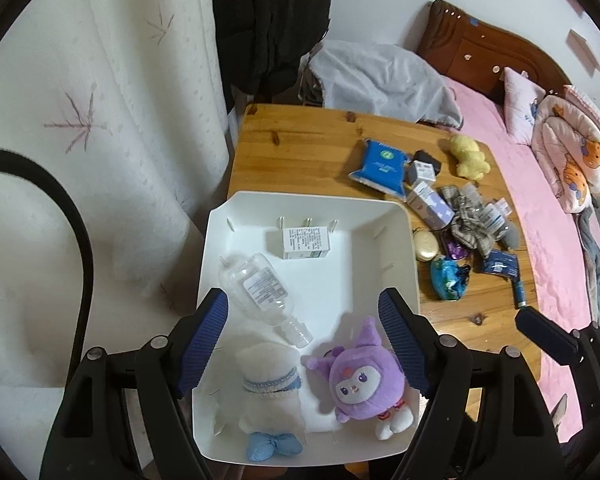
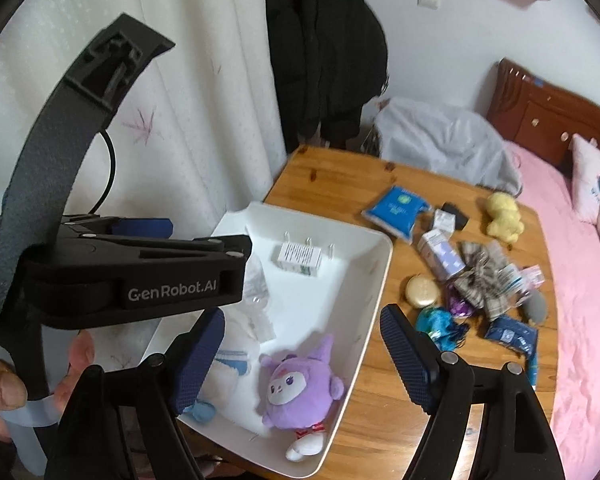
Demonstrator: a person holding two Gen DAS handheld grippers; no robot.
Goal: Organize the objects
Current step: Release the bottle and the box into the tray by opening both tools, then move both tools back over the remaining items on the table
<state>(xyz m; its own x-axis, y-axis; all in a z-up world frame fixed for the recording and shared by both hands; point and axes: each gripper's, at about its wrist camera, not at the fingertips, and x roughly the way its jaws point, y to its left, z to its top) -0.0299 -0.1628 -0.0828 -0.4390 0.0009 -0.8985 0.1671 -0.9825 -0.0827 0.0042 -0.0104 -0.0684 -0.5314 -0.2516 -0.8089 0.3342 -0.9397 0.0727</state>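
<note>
Wooden table [image 2: 340, 412] right of the white bin [image 2: 374, 292] holds clutter, so steer your spread, empty right gripper [image 2: 302, 354] to the gold case [image 2: 421, 290] at centre right of the frame, approaching from above.

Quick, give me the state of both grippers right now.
Left gripper: open, holding nothing, above the white bin.
Right gripper: open, holding nothing, above the bin's near right edge.

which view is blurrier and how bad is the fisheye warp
Right wrist view is softer: motion smear on the plaid bow and small items around it, though the purple plush stays readable. Left wrist view is sharper; print on the clear bottle shows. Both views bend the table edge and darken at the corners.
</note>
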